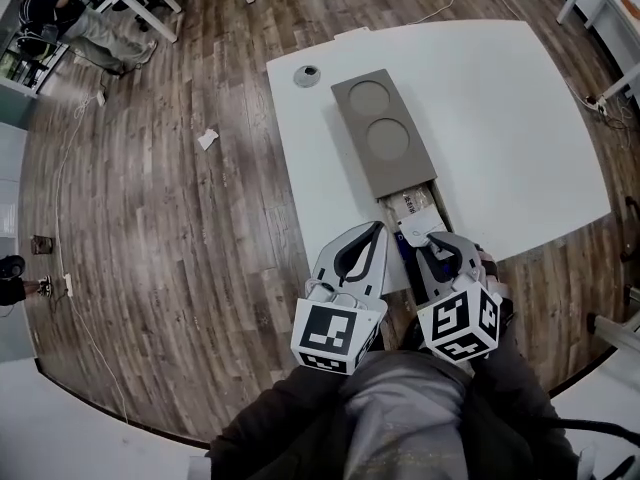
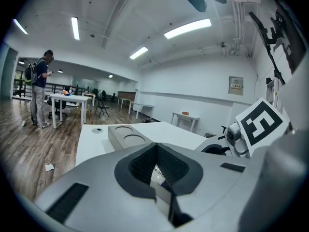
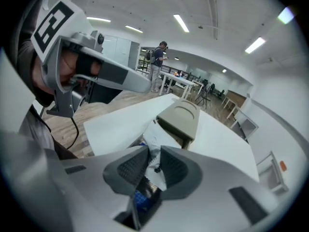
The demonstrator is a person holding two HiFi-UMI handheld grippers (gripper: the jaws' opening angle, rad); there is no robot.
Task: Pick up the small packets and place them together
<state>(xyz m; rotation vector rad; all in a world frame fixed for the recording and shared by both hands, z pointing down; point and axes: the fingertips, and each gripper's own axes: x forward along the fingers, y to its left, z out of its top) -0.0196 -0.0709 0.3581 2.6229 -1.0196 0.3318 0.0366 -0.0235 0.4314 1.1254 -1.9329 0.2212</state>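
Observation:
A long grey box (image 1: 385, 138) with two round recesses in its lid lies on the white table (image 1: 500, 118). Its near end is open, and small packets (image 1: 412, 206) show inside. My right gripper (image 1: 432, 238) sits at that open end, shut on a white packet (image 1: 415, 230). In the right gripper view the same white packet (image 3: 153, 140) is pinched between the black pads of the right gripper (image 3: 154, 152), with a blue packet (image 3: 141, 197) lower down. Just left of the box's near end, my left gripper (image 1: 378, 230) is shut and holds nothing. The left gripper view shows the box (image 2: 126, 138) beyond the left gripper (image 2: 156, 149).
A round cable grommet (image 1: 307, 74) sits near the table's far left corner. A paper scrap (image 1: 208, 139) and a white cable (image 1: 62, 168) lie on the wooden floor. A person (image 1: 60, 18) stands by other tables far to the left. The table's front edge runs under both grippers.

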